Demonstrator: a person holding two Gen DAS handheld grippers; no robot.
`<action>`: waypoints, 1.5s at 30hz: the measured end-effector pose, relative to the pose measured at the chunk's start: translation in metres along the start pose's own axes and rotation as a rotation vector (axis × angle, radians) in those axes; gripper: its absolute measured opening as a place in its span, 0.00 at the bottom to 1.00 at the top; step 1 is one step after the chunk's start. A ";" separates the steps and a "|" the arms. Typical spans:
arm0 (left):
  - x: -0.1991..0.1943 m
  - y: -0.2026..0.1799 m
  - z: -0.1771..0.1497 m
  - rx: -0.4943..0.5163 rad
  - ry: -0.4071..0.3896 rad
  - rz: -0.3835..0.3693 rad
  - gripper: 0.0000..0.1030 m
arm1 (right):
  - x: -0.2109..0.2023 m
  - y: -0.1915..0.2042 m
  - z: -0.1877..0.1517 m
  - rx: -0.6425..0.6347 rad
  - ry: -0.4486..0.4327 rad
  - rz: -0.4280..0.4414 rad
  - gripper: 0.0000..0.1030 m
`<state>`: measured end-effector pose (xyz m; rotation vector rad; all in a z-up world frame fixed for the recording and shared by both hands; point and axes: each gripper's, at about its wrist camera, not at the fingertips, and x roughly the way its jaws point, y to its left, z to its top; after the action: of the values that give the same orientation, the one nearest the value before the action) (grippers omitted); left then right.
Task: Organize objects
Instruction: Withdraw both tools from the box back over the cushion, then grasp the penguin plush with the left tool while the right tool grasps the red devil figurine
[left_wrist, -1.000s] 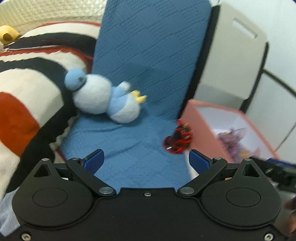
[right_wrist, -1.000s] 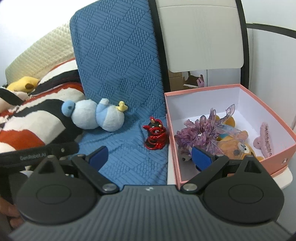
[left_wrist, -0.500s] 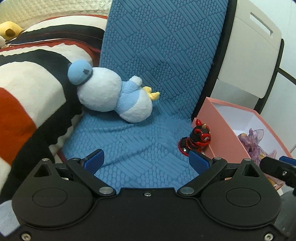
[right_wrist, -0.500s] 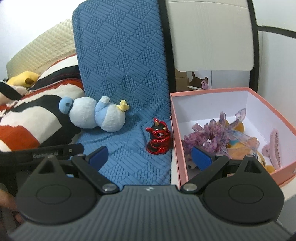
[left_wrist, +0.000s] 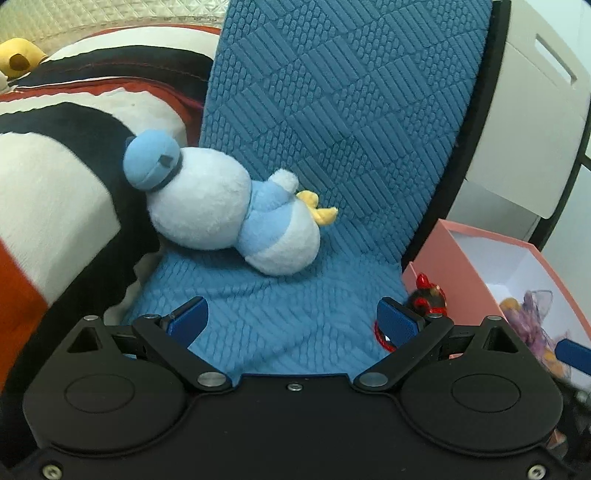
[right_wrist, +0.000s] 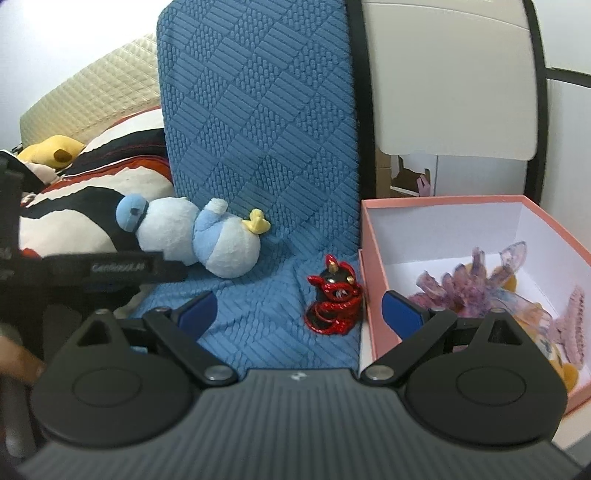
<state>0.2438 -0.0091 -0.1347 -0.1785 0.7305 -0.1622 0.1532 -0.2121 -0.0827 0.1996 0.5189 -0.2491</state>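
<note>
Right now the left gripper is hovering with its jaws spread wide and nothing between them, low over the blue cloth. Ahead of it and a little to its left, the duck is lying on its side on the cloth, its capped head pressing against the striped cushion and its yellow feet pointing to the gripper's right. Just beyond the gripper's right fingertip, partly hidden by it, the red figurine is standing beside the wall of the pink box.

Likewise, the right gripper is hanging with its jaws spread and empty. The figurine is sitting upright on the cloth straight ahead, slightly right of the midline between the fingers and just beside the box. The box is lying ahead and to the right, holding a purple claw clip, a pink clip and an orange plush that is mostly hidden. The duck is resting farther ahead on the left, well apart from the figurine. At the far left, the left gripper's black body is reaching in front of the cushion, with part of a hand showing at the edge.
</note>
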 end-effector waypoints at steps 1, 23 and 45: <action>0.005 0.000 0.004 0.002 -0.001 0.003 0.95 | 0.004 0.002 0.000 -0.012 0.001 -0.001 0.92; 0.129 0.046 0.076 -0.370 0.127 -0.027 0.95 | 0.118 0.018 0.009 -0.263 0.112 -0.164 0.68; 0.194 0.063 0.073 -0.607 0.199 -0.040 0.70 | 0.167 0.019 -0.007 -0.467 0.171 -0.319 0.53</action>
<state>0.4409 0.0197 -0.2204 -0.7645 0.9603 0.0095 0.2955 -0.2227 -0.1720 -0.3222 0.7639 -0.4156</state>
